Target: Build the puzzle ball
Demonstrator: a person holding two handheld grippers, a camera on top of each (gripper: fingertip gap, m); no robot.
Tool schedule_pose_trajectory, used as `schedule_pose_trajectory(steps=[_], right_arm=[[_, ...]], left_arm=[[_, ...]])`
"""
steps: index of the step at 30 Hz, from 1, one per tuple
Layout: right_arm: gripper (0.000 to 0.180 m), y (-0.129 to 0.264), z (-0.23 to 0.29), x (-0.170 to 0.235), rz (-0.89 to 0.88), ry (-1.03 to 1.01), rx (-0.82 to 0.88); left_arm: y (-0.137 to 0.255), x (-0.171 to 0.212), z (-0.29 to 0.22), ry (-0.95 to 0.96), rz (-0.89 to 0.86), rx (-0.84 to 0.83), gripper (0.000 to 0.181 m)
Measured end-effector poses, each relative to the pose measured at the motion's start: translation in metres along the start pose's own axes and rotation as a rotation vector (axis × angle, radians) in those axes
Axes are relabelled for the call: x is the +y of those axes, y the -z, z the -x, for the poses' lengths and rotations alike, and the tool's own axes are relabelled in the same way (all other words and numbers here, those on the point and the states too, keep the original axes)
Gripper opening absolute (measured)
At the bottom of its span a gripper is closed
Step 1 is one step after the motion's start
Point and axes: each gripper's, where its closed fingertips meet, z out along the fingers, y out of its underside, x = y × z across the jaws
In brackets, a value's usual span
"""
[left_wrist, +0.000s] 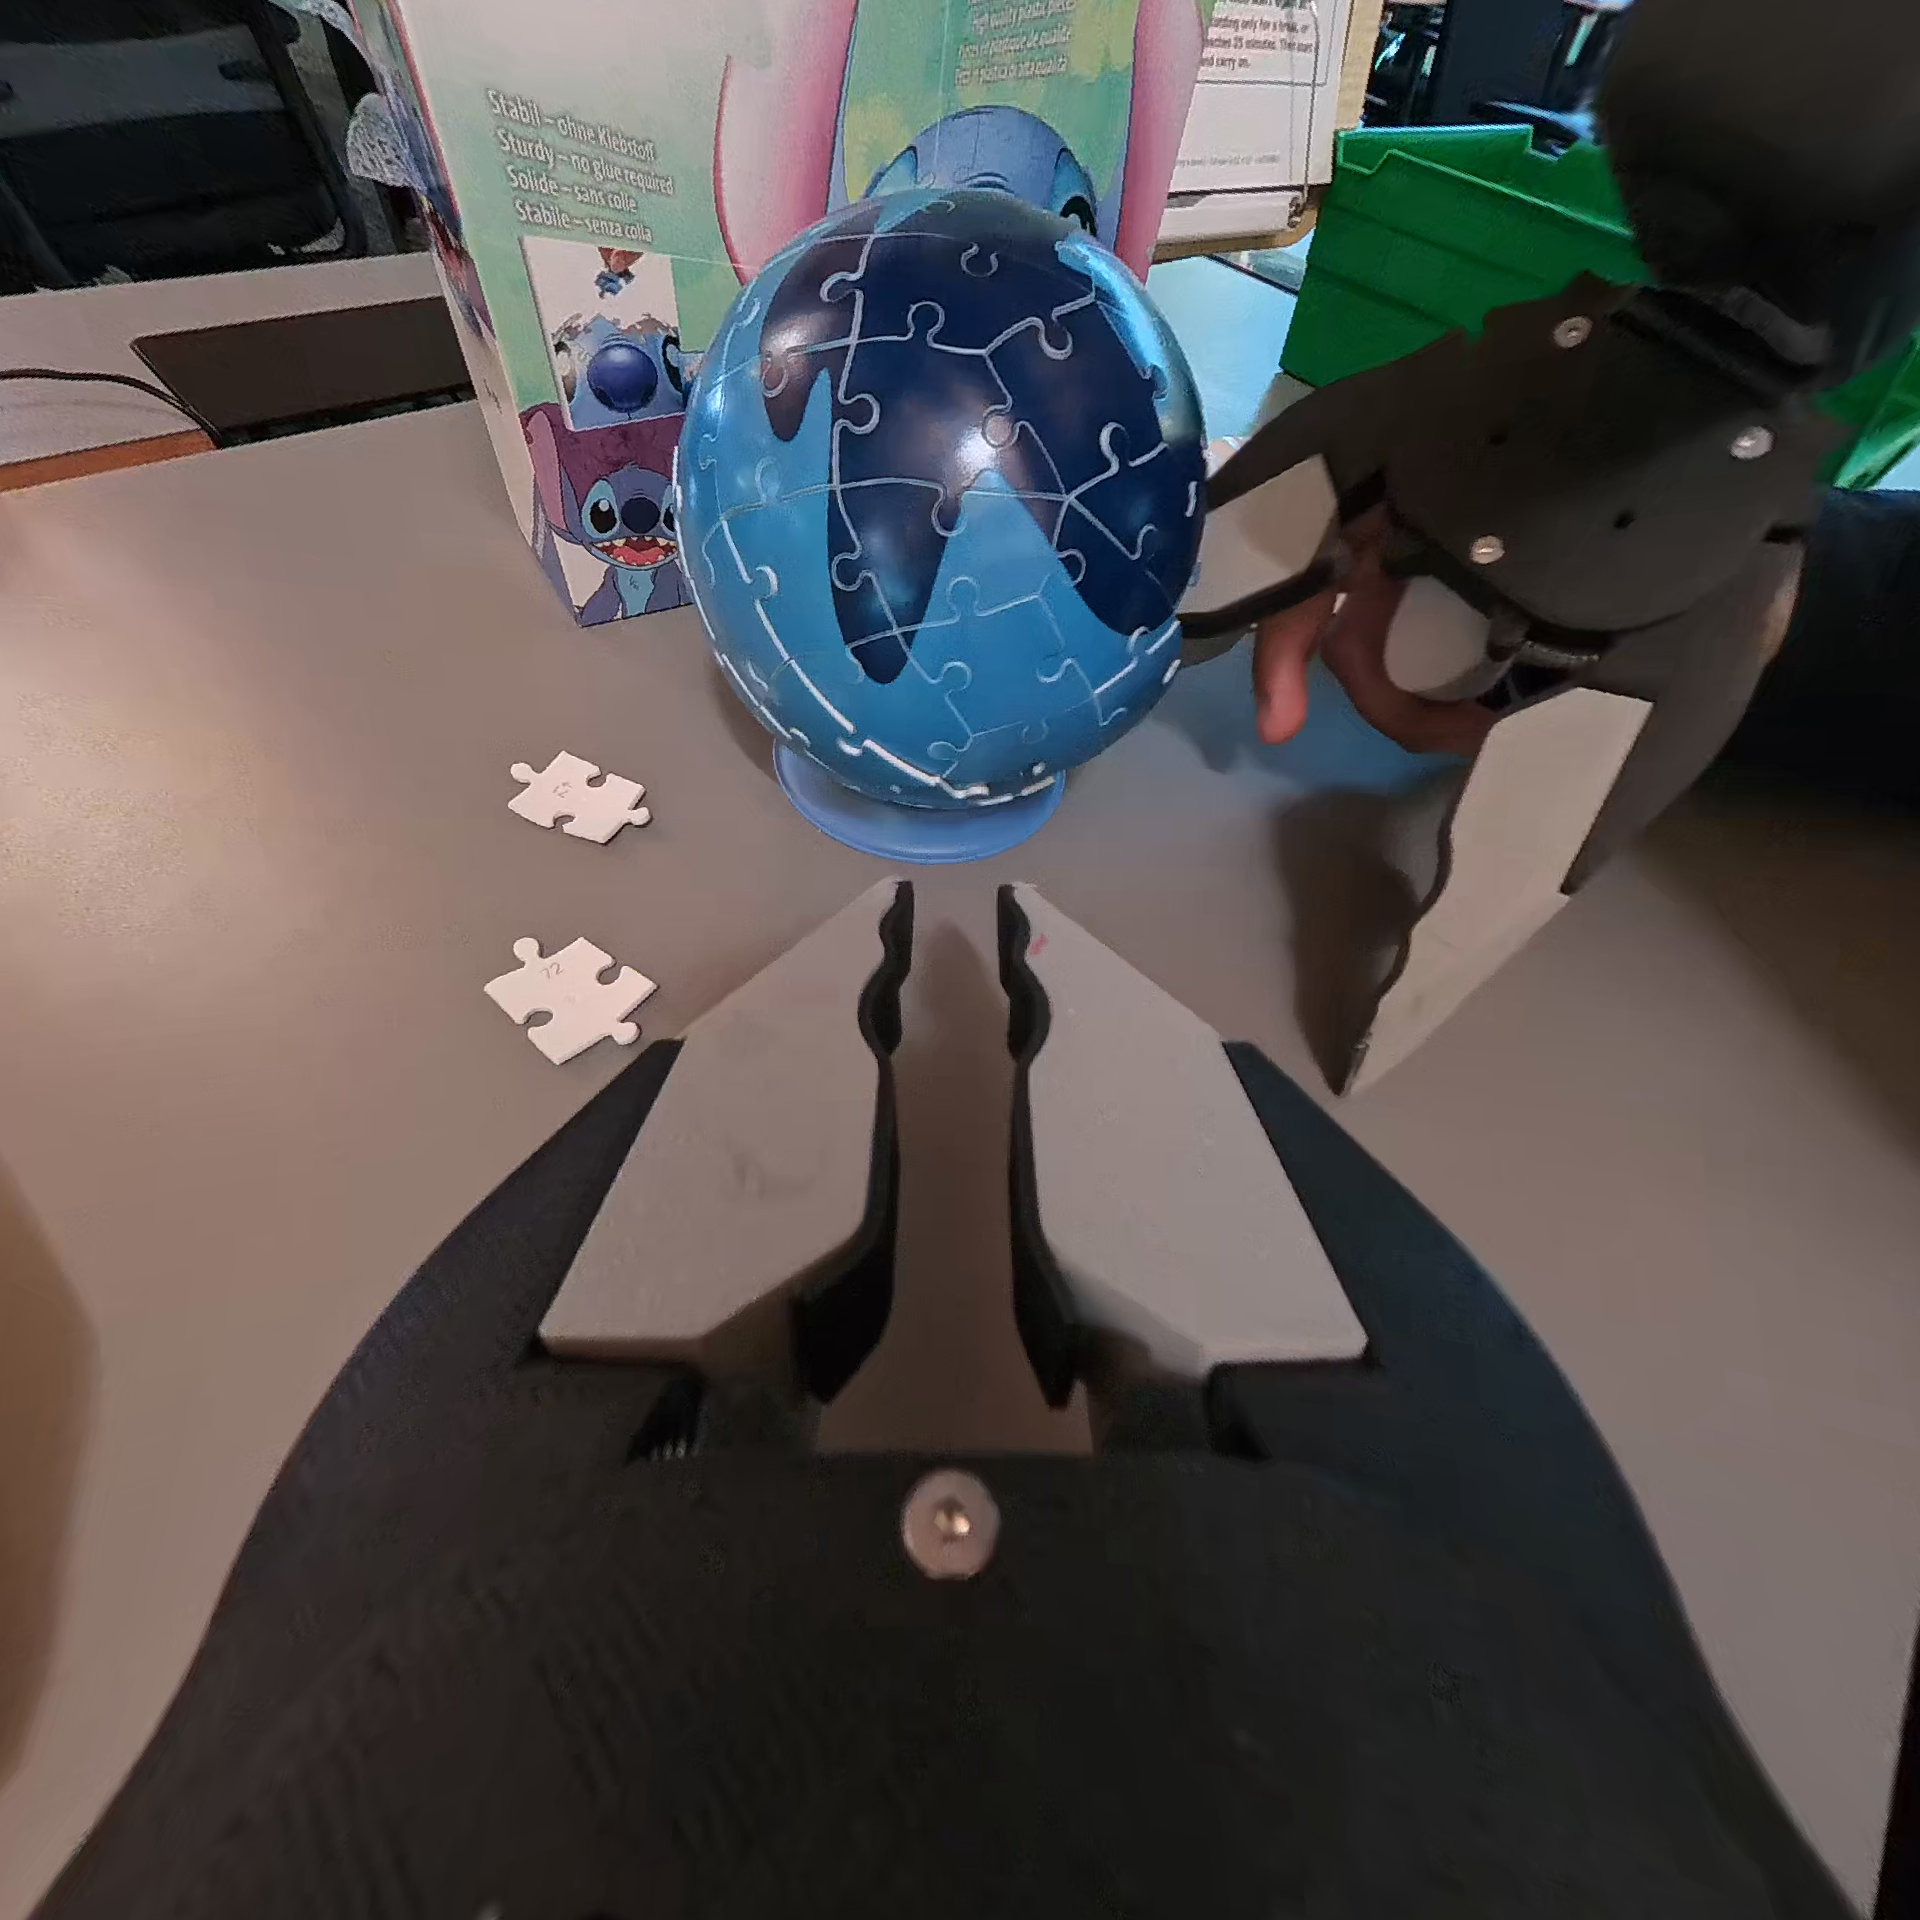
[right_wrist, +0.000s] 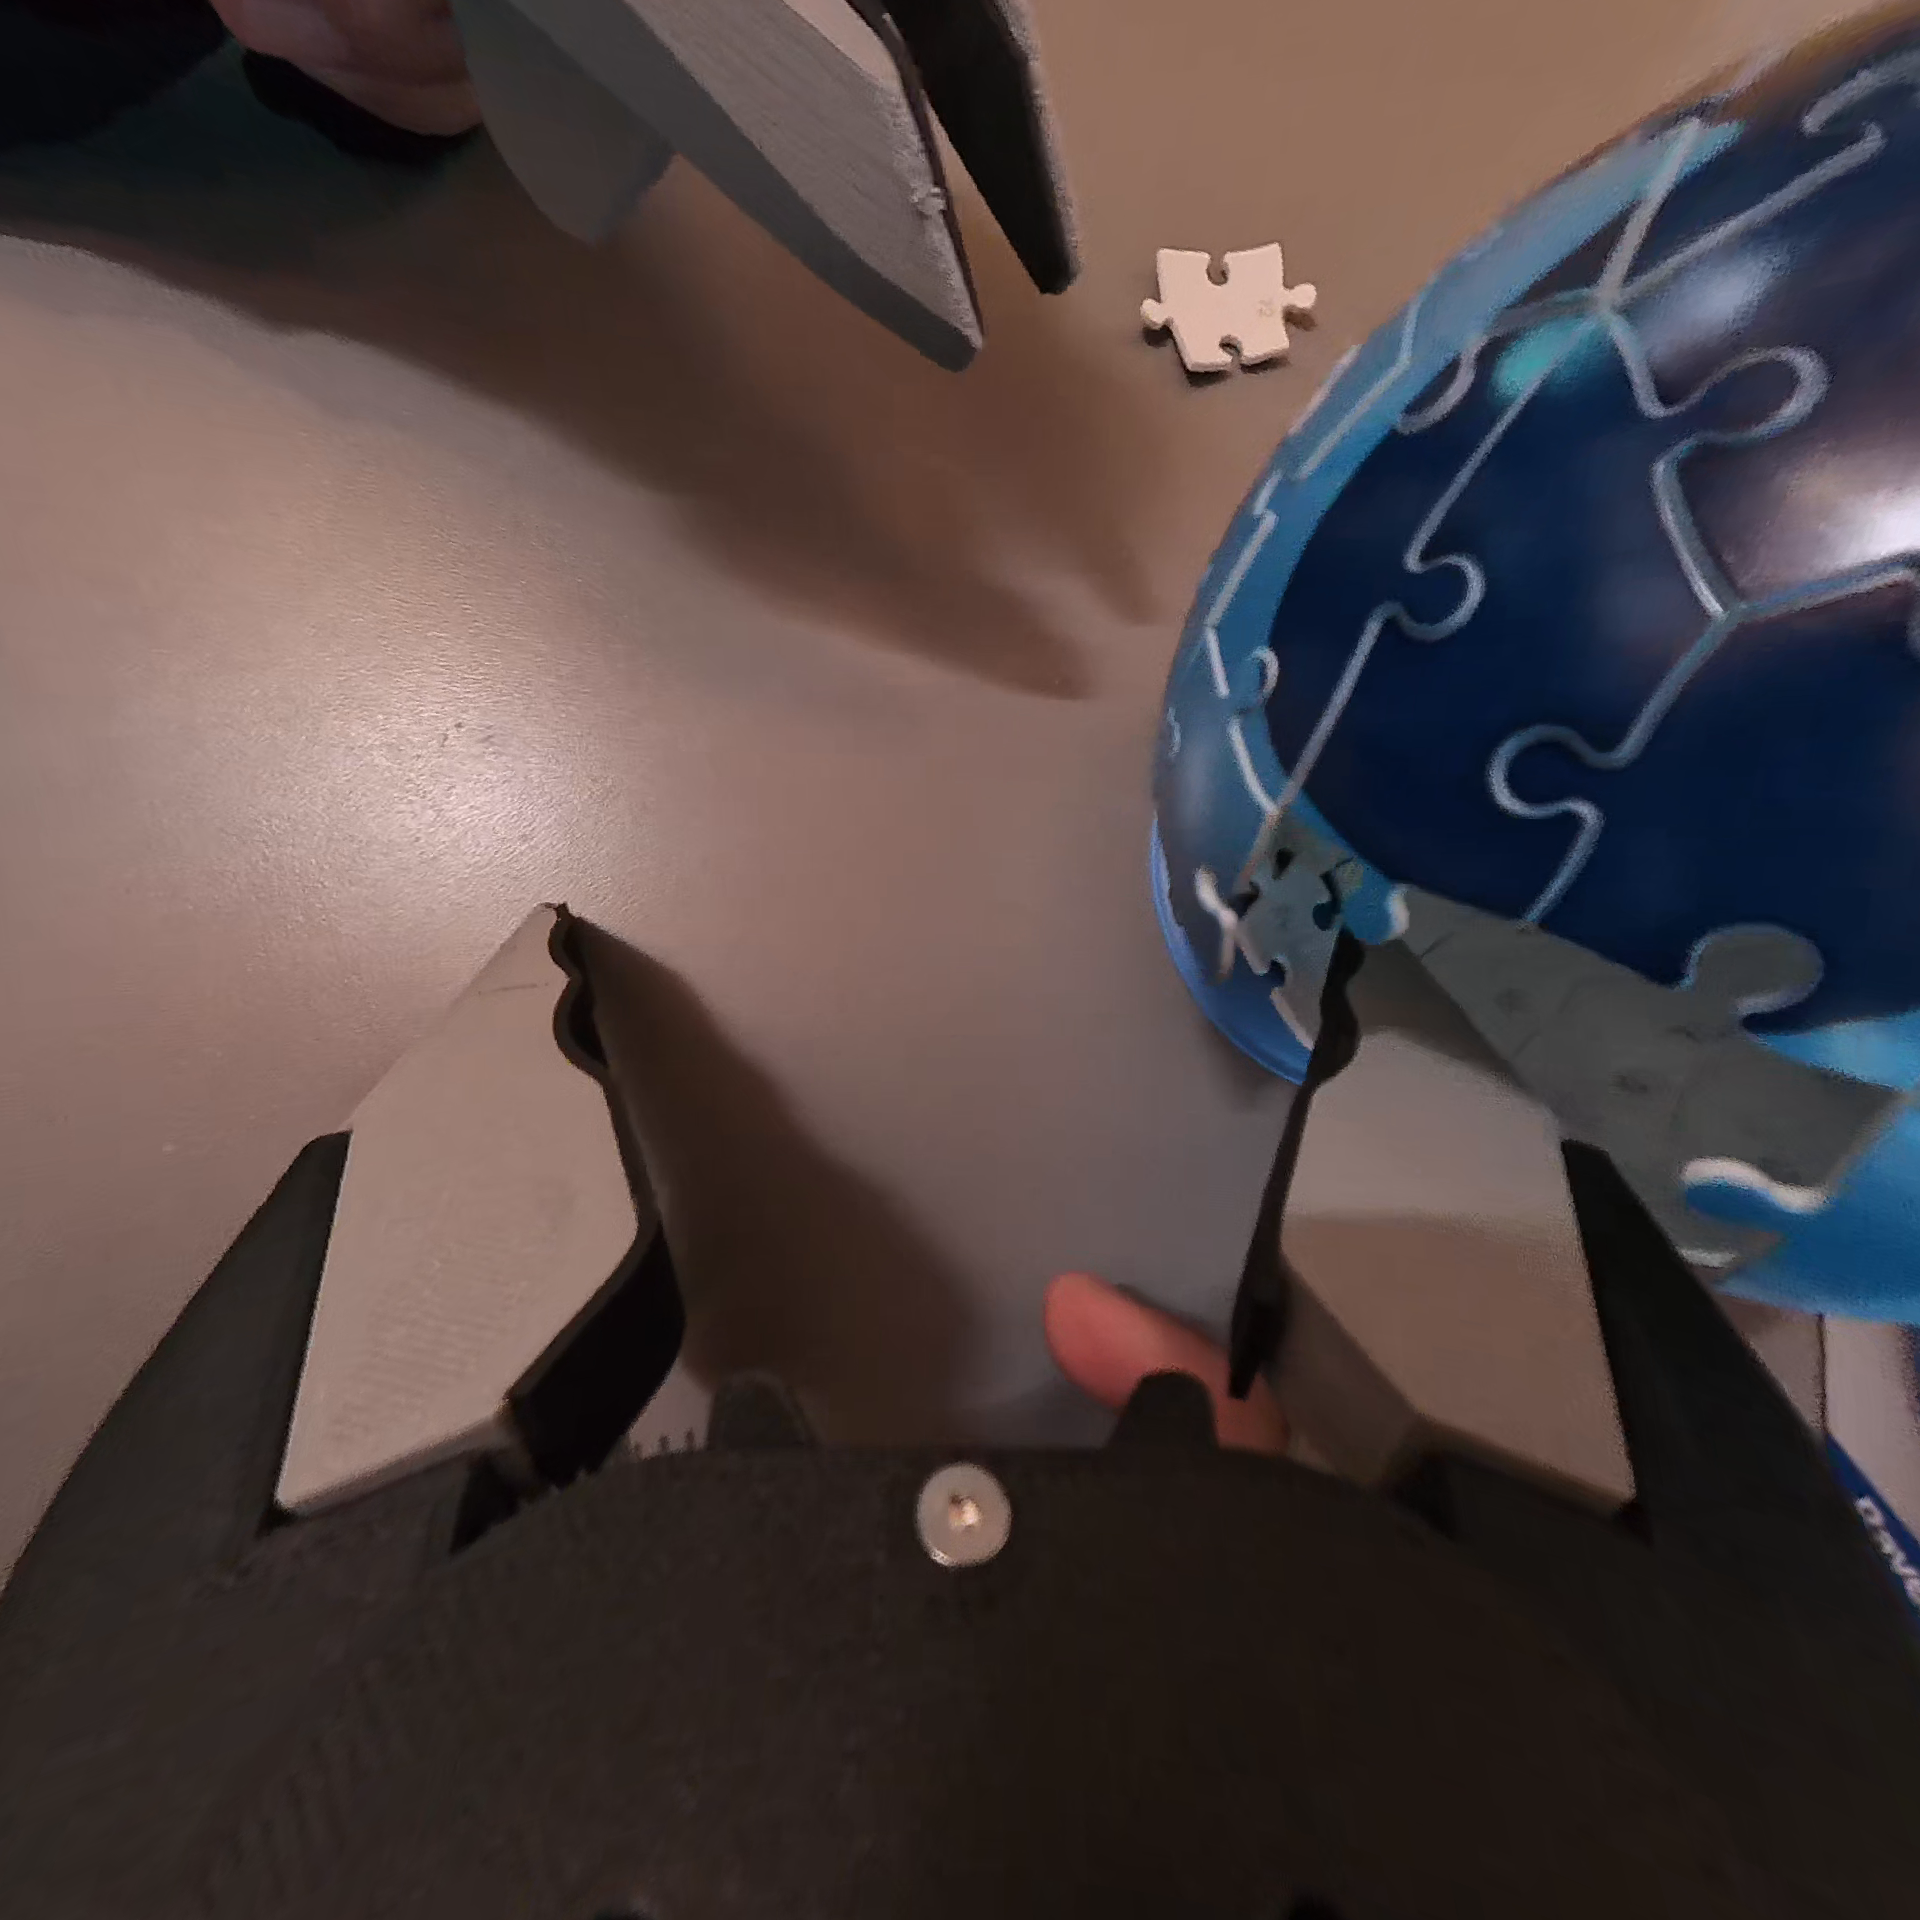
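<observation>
Left wrist view: the left tongs (left_wrist: 954, 891), nearest the lens, hang just above the grey worktop (left_wrist: 260, 665), jaws nearly together with a narrow gap and nothing between them. Beyond stands the puzzle ball (left_wrist: 940, 499) on its blue ring stand (left_wrist: 920, 821), largely assembled on this face; two loose pieces, one (left_wrist: 579, 797) nearer the ball and one (left_wrist: 569, 995) nearer the tongs, lie white side up to its left, with the printed puzzle box (left_wrist: 582, 291) and a green bin (left_wrist: 1455, 260) behind. Right wrist view: the right tongs (right_wrist: 951, 925) are spread wide and empty, one tip at the ball's lower edge. Only here does an unfilled gap (right_wrist: 1621, 1060) show, so at least two placements seemingly remain.
</observation>
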Motion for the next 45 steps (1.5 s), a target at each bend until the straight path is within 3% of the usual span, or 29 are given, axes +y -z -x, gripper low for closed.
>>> schedule_pose_trajectory(steps=[17,31,45], right_arm=[[0.13,0.005,0.007,-0.004,-0.083,0.034,-0.066],[0.135,0.005,-0.013,0.005,-0.024,0.002,0.005],[0.131,0.01,0.002,0.01,0.066,0.001,-0.004]], left_arm=[[0.0,0.0,0.0,0.005,-0.005,0.004,0.013],[0.001,-0.001,-0.001,0.006,-0.009,0.008,0.013],[0.001,-0.001,0.0,0.011,-0.008,0.009,0.012]])
